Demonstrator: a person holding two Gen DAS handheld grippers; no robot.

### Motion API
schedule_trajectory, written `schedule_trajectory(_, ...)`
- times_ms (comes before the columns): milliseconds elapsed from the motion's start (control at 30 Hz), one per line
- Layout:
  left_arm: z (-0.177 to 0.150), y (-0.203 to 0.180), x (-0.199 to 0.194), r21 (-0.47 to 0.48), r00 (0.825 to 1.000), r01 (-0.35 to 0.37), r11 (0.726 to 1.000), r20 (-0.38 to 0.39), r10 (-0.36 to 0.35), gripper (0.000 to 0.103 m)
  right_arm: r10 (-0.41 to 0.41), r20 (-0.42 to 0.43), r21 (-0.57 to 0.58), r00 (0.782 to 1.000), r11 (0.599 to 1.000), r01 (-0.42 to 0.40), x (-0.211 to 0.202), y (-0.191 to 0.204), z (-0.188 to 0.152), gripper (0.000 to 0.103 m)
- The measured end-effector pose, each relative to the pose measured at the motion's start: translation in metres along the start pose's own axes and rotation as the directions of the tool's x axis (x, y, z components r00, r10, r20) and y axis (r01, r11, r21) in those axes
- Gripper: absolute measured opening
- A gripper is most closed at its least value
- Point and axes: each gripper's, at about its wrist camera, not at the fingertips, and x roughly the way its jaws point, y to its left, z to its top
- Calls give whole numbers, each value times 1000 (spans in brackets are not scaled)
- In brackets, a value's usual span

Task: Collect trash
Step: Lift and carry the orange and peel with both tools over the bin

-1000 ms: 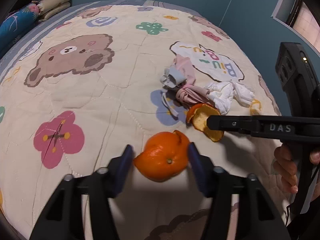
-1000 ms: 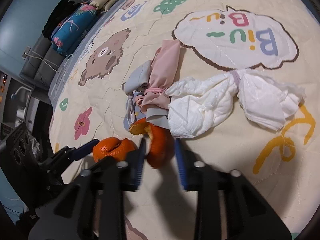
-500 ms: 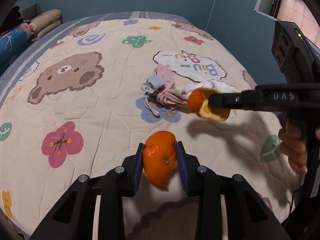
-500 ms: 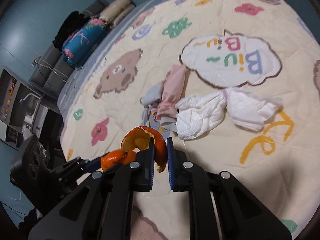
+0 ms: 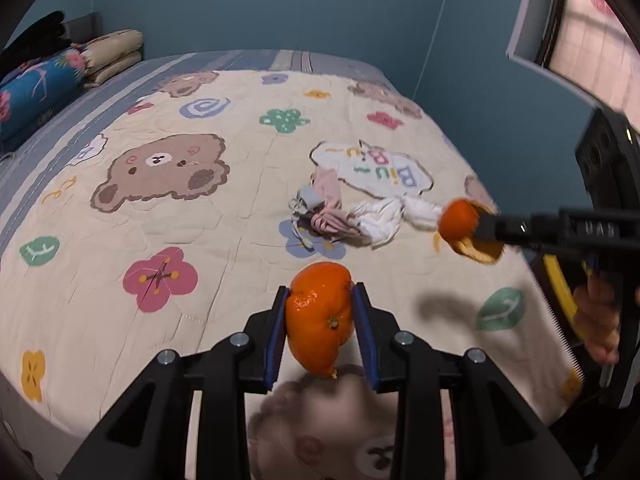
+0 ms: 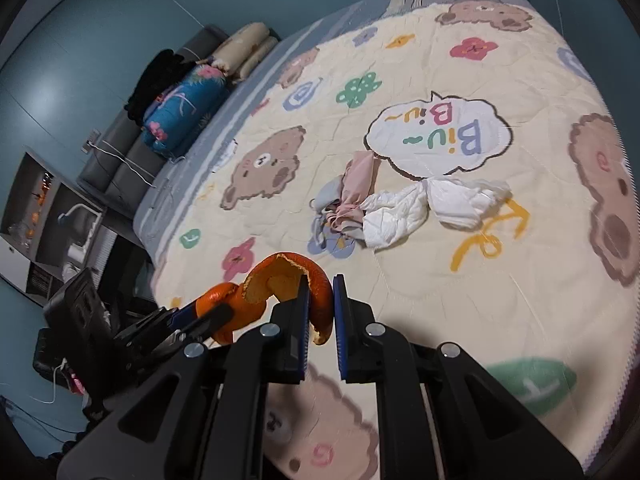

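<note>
My left gripper [image 5: 320, 312] is shut on a large piece of orange peel [image 5: 320, 320], lifted above the cartoon quilt [image 5: 120, 288]. My right gripper [image 6: 320, 308] is shut on a second, curled orange peel [image 6: 288, 280], also held off the bed. In the left wrist view the right gripper [image 5: 480, 228] reaches in from the right with its peel [image 5: 464, 228]. In the right wrist view the left gripper's peel [image 6: 224, 308] shows at lower left. A crumpled white tissue [image 6: 424, 208] and pink and grey wrappers [image 6: 352, 196] lie on the quilt mid-bed.
Folded bedding and a blue floral pillow [image 6: 180, 112] are stacked at the head of the bed. Shelves [image 6: 48, 208] stand beside the bed at left. A person's hand [image 5: 600, 320] grips the right tool. A teal wall [image 5: 280, 4] lies behind the bed.
Both grippers closed on their orange peels and lifted them off the quilt. The right gripper with its peel has moved to the right and upward in the left wrist view.
</note>
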Motion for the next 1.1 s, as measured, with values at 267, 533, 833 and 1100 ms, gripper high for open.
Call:
schedule_trajectory(267,8,-33,-61,28,990,40,999,136,-44,30,20,106,1,994,1000,-21,-74,4,-22,11)
schedule_trajectory(533,18,-72,-109,108,969,63,992,231,-87,30,20,226,12,974,1000,-24,-141,2,-37,11)
schedule_trajectory(833,26,-121,-138,200,942,123,972,284,-177,30,-15,344,27,939,1000,7,-203,-8,-47,11)
schedule_trajectory(1100,33,-156,-145,262,924,173,949,292,-249,30,-41,417,62,908,998,17,-245,-28,-59,11)
